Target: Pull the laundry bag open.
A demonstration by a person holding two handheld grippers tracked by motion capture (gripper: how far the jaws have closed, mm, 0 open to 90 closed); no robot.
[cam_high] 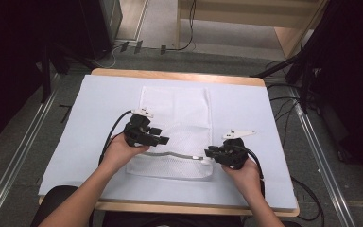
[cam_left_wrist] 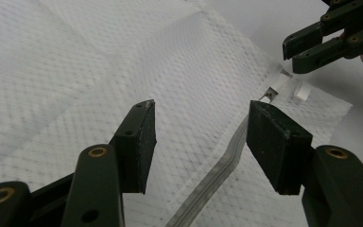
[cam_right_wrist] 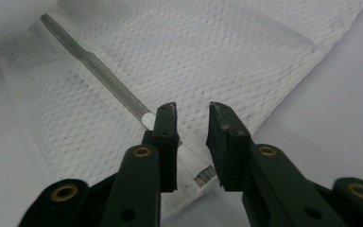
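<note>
high view: the table is covered by a pale sheet, and a white mesh bag lies flat on it, its long side running away from the person. a grey zipper crosses the bag near its near end, with the pull at the right end of the strip.

the left tongs hover over the bag's near left part, just above the zipper, pointing to the right. the right tongs sit at the bag's near right corner, pointing left, their tips just beside the pull.

left gripper view: the left tongs stand wide open over the mesh with nothing between the pads; the zipper runs below the gap, nearer one pad. farther off the right tongs reach toward the clear tab at the zipper's end.

right gripper view: the right tongs are open only a narrow way. the white pull and the tab end of the zipper lie under and just beside one pad; the pads do not press on anything that can be seen. the mesh bag spreads out beyond.
</note>
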